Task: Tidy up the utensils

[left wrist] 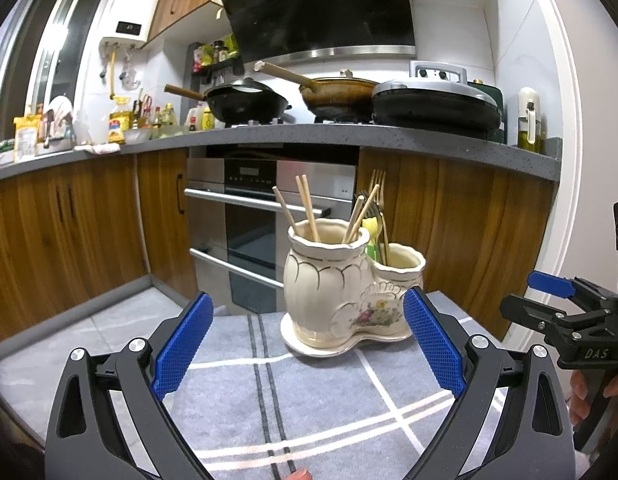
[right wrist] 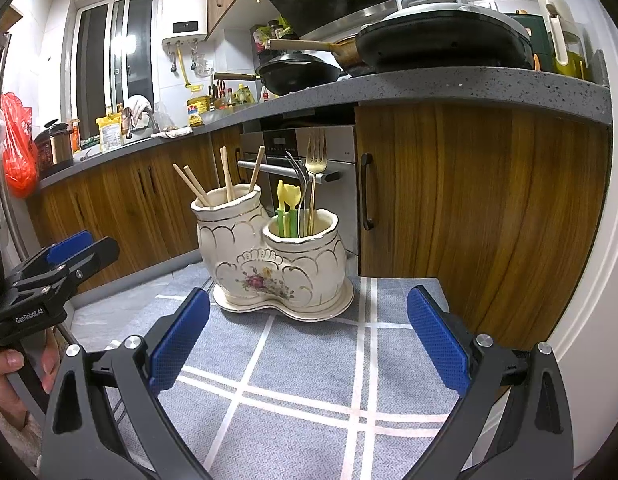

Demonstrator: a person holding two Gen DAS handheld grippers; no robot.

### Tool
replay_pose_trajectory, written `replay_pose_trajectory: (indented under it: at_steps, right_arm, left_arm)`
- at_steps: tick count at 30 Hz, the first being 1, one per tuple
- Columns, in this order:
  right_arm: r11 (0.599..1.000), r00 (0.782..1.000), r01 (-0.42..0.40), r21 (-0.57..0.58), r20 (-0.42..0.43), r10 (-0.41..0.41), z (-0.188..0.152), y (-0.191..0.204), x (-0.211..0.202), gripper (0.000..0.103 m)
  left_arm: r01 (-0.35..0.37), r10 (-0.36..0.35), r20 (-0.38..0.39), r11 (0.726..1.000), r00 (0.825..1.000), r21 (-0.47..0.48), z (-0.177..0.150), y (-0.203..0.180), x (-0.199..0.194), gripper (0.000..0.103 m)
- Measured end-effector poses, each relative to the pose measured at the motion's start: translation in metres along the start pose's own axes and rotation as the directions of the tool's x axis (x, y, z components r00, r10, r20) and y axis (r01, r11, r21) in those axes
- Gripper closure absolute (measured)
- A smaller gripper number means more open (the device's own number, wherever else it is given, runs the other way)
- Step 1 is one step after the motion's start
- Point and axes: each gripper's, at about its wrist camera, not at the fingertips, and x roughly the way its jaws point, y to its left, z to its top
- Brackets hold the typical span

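A cream ceramic double-pot utensil holder [left wrist: 341, 292] [right wrist: 269, 256] stands on a grey cloth with white stripes [left wrist: 309, 400] [right wrist: 309, 380]. Its taller pot holds several wooden chopsticks [left wrist: 305, 206] [right wrist: 225, 178]. The shorter pot holds a gold fork [right wrist: 315, 168] [left wrist: 377, 188], metal utensils and yellow-green plastic ones [right wrist: 289, 208]. My left gripper [left wrist: 309, 344] is open, just in front of the holder, nothing between its blue pads. My right gripper [right wrist: 309, 340] is open too, a little short of the holder. Each gripper shows at the edge of the other's view.
Behind the table's far edge stand wooden cabinets [right wrist: 469, 200] and a built-in oven [left wrist: 261, 216]. The grey counter [left wrist: 349, 132] above carries pans and bottles. A hand [right wrist: 5, 364] holds the left gripper's handle at the right wrist view's left edge.
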Motion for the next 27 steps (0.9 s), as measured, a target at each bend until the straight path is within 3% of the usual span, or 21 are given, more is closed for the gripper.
replay_pose_trajectory:
  at_steps: [27]
  right_arm:
    - [1.0, 1.0, -0.011, -0.001, 0.0, 0.011, 0.0004, -0.0024, -0.0023, 0.006]
  left_arm:
    - [0.009, -0.009, -0.024, 1.0, 1.0, -0.025, 0.0002, -0.0027, 0.0031, 0.006]
